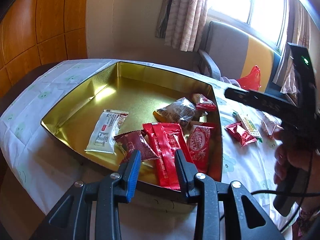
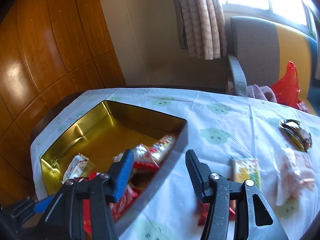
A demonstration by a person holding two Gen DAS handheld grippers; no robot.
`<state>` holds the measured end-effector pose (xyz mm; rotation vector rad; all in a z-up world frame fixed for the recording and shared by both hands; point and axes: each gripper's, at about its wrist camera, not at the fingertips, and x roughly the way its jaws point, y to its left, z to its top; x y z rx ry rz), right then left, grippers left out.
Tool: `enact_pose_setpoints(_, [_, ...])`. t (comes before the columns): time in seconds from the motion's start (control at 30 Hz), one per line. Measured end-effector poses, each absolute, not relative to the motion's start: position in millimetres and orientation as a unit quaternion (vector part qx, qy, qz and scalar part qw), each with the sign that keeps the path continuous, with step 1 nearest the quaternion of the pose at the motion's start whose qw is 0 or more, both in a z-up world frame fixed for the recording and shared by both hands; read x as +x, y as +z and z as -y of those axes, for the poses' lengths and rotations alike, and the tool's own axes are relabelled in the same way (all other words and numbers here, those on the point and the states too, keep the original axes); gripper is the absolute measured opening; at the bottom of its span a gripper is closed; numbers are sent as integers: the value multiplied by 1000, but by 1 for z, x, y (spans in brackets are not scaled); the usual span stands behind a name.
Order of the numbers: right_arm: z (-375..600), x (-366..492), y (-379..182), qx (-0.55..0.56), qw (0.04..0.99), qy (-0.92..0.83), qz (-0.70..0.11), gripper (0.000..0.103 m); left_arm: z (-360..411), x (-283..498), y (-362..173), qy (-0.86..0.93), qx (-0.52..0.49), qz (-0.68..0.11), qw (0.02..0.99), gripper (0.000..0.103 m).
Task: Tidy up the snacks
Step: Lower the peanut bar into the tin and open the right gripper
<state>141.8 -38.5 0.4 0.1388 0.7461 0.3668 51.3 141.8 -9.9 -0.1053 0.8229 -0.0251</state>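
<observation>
A gold-lined tin box (image 1: 66,100) (image 2: 84,132) sits on the table and holds several snack packets: a long red one (image 1: 168,150), a white one (image 1: 106,132), a clear one (image 1: 178,111). My left gripper (image 1: 158,154) is open and empty, hovering over the box's near edge above the red packet. My right gripper (image 2: 160,155) (image 1: 260,102) is open and empty, above the box's right rim. On the cloth right of the box lie a small red packet (image 1: 241,133) (image 2: 202,214), a yellow-green packet (image 2: 247,171) (image 1: 250,125), a pale pink packet (image 2: 294,172) and a dark packet (image 2: 297,135).
The table has a white cloth (image 2: 216,120) with green cloud prints. A grey and yellow chair (image 2: 258,54) with a red plastic bag (image 2: 288,86) stands behind the table. A wooden wardrobe (image 2: 44,46) is at the left, a curtain and window at the back.
</observation>
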Motion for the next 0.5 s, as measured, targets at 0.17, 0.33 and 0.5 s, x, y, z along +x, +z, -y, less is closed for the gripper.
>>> enact_pose_setpoints(0.17, [68, 118, -6, 60, 917, 156, -364, 59, -131, 48, -8, -22, -41, -397, 916, 35])
enact_pose_setpoints(0.33, [107, 95, -24, 71, 914, 123, -380, 59, -115, 43, -5, -41, -32, -390, 919, 35])
enact_pose_setpoints(0.5, [149, 75, -46, 98, 908, 82, -398, 59, -96, 38, -8, -65, -22, -392, 917, 35])
